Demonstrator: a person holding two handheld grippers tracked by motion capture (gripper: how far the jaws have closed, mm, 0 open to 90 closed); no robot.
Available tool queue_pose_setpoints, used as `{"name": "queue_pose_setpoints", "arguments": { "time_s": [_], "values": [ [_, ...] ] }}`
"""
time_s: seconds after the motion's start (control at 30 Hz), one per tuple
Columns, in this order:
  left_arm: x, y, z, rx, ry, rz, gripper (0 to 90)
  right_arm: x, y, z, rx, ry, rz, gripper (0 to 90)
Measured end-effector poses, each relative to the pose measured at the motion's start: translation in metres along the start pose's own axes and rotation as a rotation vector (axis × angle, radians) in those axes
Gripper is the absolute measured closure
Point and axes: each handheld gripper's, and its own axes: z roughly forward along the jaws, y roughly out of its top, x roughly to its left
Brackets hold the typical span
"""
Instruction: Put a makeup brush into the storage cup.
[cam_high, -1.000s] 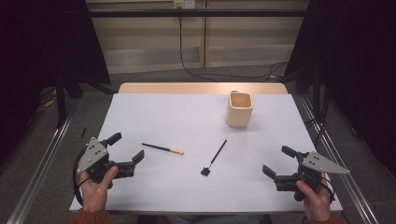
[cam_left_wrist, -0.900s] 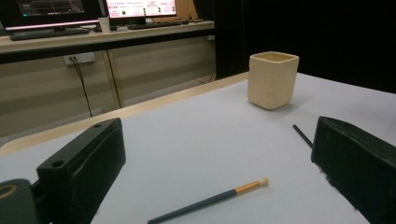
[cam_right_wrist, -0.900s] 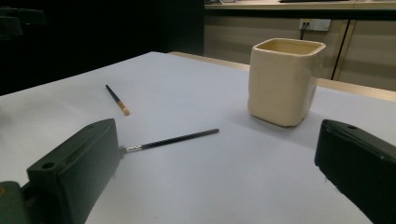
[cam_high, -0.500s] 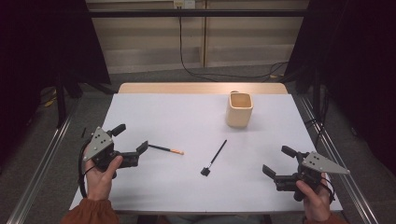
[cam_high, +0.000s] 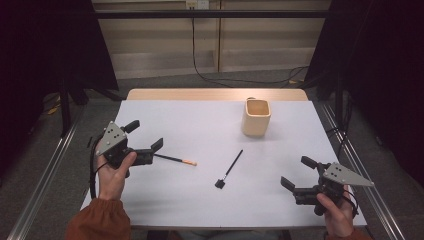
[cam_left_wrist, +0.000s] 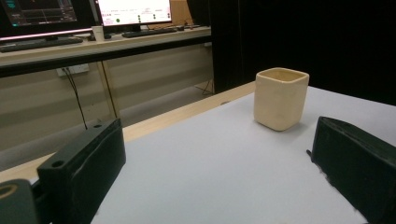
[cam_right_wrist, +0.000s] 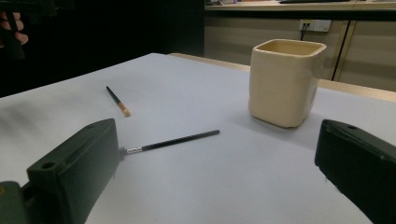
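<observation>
Tongs, left (cam_high: 146, 139) and right (cam_high: 297, 173), gape empty; brush (cam_high: 174, 159) just beside left.

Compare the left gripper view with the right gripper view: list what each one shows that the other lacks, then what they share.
Left gripper view alone: lit monitors and a keyboard on a desk behind the table.

Right gripper view alone: two brushes lying apart on the white table, an orange-tipped brush farther off and a black brush nearer, its metal end beside one jaw; also a wall socket.

Both: the cream square cup standing upright, the pale wooden far edge of the table, and each gripper's own two black jaws set wide apart with nothing between them.
</observation>
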Motion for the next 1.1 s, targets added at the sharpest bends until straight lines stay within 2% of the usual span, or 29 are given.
{"name": "queue_pose_setpoints", "arguments": {
  "time_s": [0.07,0.13,0.23,0.33,0.5,0.53,0.7,0.87,1.03,1.1],
  "values": [
    [0.001,0.007,0.005,0.013,-0.01,0.018,2.9,0.0,0.0,0.0,0.0,0.001,-0.002,0.0],
    [0.001,0.01,0.007,0.002,-0.013,0.013,2.9,0.0,0.0,0.0,0.001,0.002,-0.004,0.0],
    [0.003,0.018,0.015,0.007,-0.016,0.041,2.9,0.0,0.0,0.001,0.003,0.005,0.007,0.0],
    [0.004,0.02,0.019,0.002,-0.017,0.036,2.9,0.001,0.0,0.0,0.0,0.005,0.006,0.0],
    [0.008,0.028,0.03,0.003,-0.014,0.049,3.2,0.001,-0.001,0.001,0.004,0.009,0.004,0.0],
    [0.008,0.033,0.035,0.004,-0.024,0.066,3.3,0.0,-0.001,0.0,0.004,0.008,0.003,0.0],
    [0.011,0.039,0.041,-0.003,-0.023,0.067,3.2,0.0,-0.001,0.0,0.004,0.007,0.003,0.0],
    [0.019,0.041,0.053,0.001,0.003,0.079,3.5,0.0,-0.001,0.001,0.007,0.007,0.0,0.0],
    [0.031,0.04,0.064,0.011,0.019,0.033,3.5,0.0,-0.001,0.001,0.008,0.009,0.002,0.0],
    [0.034,0.038,0.067,0.022,0.018,0.029,3.4,0.0,-0.001,0.001,0.007,0.009,0.0,0.0]
  ]
}}
